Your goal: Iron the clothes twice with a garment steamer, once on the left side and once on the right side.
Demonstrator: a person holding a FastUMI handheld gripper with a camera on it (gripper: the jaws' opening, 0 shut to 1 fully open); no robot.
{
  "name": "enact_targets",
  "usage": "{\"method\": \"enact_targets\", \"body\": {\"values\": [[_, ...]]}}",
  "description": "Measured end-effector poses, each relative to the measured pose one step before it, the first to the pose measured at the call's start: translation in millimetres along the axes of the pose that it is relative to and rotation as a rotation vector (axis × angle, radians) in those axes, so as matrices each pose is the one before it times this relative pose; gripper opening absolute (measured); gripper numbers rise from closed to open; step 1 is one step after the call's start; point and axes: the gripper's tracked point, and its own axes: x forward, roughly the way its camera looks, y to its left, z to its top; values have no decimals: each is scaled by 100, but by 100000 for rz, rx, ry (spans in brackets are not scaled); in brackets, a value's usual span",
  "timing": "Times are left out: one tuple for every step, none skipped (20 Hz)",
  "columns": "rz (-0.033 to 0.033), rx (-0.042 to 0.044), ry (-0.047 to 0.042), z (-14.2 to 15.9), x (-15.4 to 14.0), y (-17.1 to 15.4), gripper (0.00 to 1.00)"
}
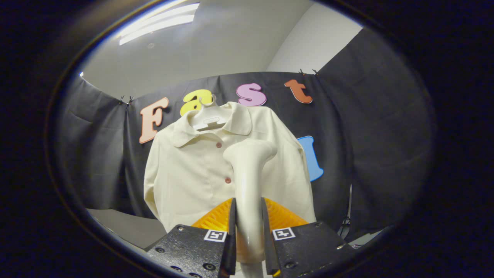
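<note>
From the gripper view, the gripper [249, 227] pinches the handle of a cream garment steamer [249, 170] between both fingers. The steamer's head rises just ahead of them, in front of a cream shirt [185, 173] hanging on a white hanger [208, 119].

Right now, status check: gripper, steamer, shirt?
Gripper shut on steamer, jaws clamped on its handle. Steamer head up in front of cream shirt, near the button line. Shirt on its hanger. Nothing between.
</note>
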Motion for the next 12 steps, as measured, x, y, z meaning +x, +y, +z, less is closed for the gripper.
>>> {"method": "enact_targets", "body": {"values": [[-1020,-439,-302,-43,837,-502,28],[-1000,-198,-535,62,830,-519,28],[162,414,170,-207,614,-314,28],[650,1402,-220,-138,319,-42,28],[841,2382,775,-153,-108,38,28],[468,2805,-1100,88,75,98,29],[450,476,87,-554,123,-146,29],[-81,263,186,-361,-44,-249,29],[-394,1109,-126,-260,-99,-161,29],[116,1321,483,-289,-185,-132,29],[-490,47,812,-563,-210,-378,28],[-949,332,435,-622,-218,-510,28]]}}
